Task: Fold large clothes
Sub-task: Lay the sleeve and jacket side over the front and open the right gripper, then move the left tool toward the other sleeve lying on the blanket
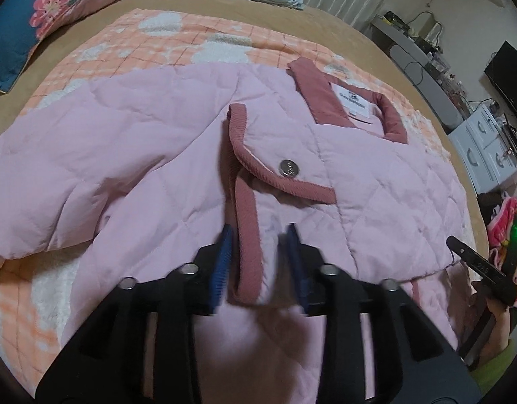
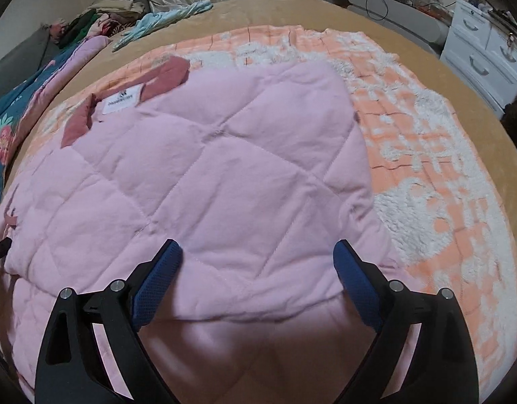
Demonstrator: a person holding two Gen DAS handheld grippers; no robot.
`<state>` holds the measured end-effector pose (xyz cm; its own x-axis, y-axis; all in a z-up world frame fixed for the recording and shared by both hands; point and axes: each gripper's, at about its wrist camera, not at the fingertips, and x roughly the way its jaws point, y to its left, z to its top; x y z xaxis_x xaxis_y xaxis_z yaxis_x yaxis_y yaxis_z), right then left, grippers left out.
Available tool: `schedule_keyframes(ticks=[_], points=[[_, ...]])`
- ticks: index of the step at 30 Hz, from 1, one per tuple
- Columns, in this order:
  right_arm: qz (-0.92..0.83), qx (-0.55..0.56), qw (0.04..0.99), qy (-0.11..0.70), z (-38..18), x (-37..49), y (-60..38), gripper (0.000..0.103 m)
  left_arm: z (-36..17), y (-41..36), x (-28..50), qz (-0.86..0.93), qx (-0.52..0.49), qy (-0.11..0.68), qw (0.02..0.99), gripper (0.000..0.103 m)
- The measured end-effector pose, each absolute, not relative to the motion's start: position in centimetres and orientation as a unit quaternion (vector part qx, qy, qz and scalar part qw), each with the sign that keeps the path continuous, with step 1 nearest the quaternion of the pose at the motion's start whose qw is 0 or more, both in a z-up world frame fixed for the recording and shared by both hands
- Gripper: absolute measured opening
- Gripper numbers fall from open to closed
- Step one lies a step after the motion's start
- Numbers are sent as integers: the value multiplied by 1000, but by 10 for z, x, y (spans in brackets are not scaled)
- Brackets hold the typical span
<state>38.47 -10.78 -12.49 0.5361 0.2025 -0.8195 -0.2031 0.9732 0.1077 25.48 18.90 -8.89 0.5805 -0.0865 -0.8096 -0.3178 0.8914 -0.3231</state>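
My left claw (image 1: 258, 252) stands part-open astride the sleeve cuff (image 1: 248, 235), pads clear; my right claw (image 2: 258, 269) gapes wide, empty, over the pink quilted jacket (image 2: 191, 168) on the bed (sleeve-folding stage, I judge). Next: grip the hem.

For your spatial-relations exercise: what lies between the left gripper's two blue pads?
In the left wrist view, the left gripper straddles the pink jacket's dark-rose trimmed sleeve cuff.
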Motion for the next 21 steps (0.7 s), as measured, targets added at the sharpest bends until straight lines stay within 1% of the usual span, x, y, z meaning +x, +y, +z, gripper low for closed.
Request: schedule_keyframes(ticks=[1,2,3,4,5,6,12,21], points=[[124,11,879,459,-118,378,-111,92,-85,187,252,63,-222,450,863,52],[129,20,882,453,-113,371,-112,93,-81,184,248,61,-218,448,865,59],[133,25,884,447,-107,363,-113,94,-77,182,245,63,-216,447,866,63],[136,29,887,441,-101,356,-114,96,-74,181,243,64,-215,447,866,73],[139,32,889,434,-96,350,-114,97,-70,180,240,65,-215,447,866,87],[144,35,891,429,-90,344,-114,98,-66,178,237,68,-214,444,867,93],[154,44,895,416,-70,322,-111,98,-44,174,215,93,-202,444,868,94],[181,35,906,381,-34,289,-88,99,-23,190,176,115,-215,416,876,94]])
